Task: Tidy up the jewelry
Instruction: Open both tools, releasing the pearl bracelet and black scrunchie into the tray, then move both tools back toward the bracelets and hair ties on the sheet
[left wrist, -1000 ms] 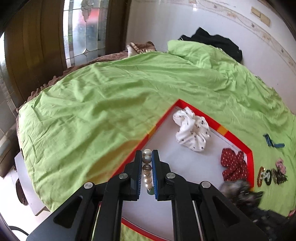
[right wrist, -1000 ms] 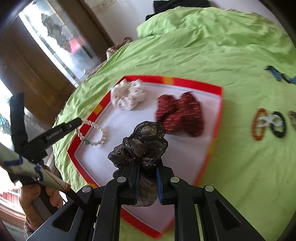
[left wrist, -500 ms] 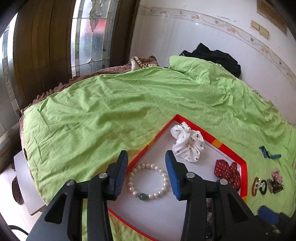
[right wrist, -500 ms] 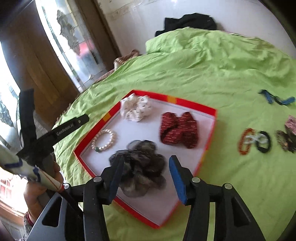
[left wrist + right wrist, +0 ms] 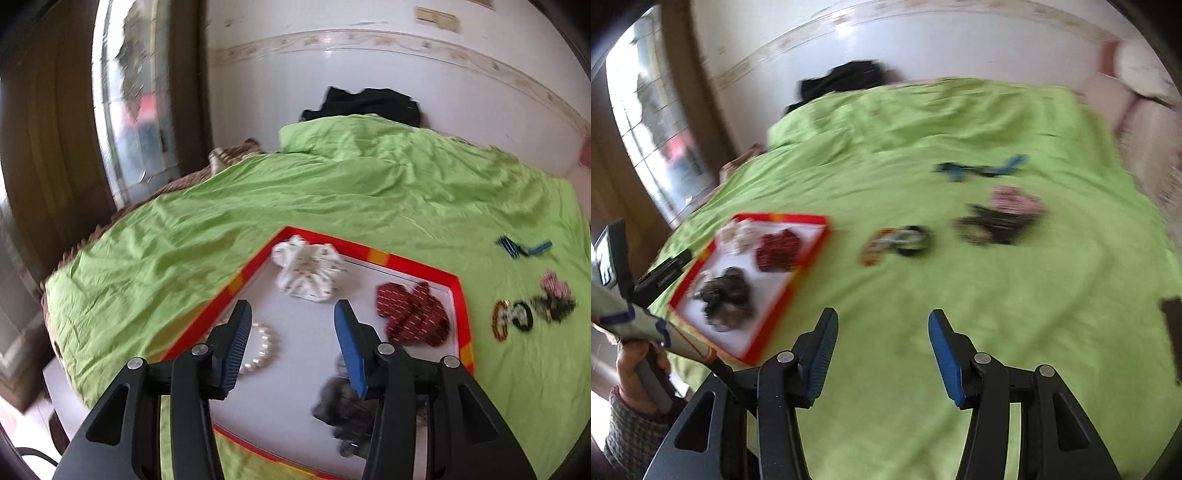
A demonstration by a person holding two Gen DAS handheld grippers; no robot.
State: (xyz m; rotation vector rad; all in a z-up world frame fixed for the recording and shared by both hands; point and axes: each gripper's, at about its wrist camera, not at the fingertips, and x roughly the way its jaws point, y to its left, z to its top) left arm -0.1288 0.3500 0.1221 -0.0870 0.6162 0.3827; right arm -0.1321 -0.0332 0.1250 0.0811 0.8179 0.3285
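Green bed [image 5: 923, 295] holds loose hairpieces [image 5: 897, 240]; both grippers [image 5: 291, 332] [image 5: 882, 343], jaws spread and empty, left's opening, likely fetch another for the tray [image 5: 458, 280].

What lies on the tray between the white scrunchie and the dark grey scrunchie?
Nothing: in the left wrist view, only bare tray floor separates the white scrunchie from the dark grey scrunchie.

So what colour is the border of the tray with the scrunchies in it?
Red, with short orange patches, around a white inside; the tray border shows best in the left wrist view.
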